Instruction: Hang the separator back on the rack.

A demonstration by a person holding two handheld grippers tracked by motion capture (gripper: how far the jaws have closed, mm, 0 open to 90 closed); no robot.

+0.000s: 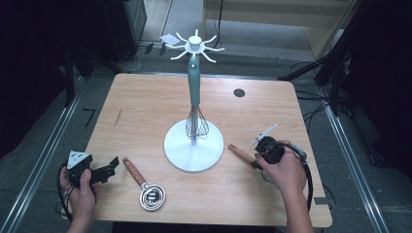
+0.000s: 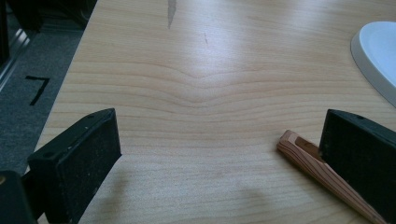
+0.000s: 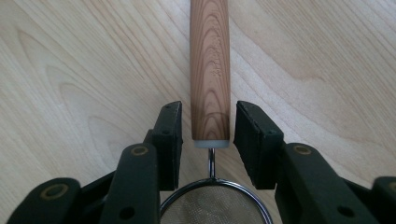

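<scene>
While the left tool [image 2: 219, 154] gapes, the right tool [image 3: 208, 140] seemingly brackets the strainer handle [image 3: 209, 70] untouched.

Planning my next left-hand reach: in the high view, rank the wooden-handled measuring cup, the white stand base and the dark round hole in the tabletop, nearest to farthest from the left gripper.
From the left gripper:
1. Wooden-handled measuring cup, just to its right near the front edge.
2. White stand base, mid-table, farther right.
3. Dark round hole, far right part of the tabletop.
</scene>
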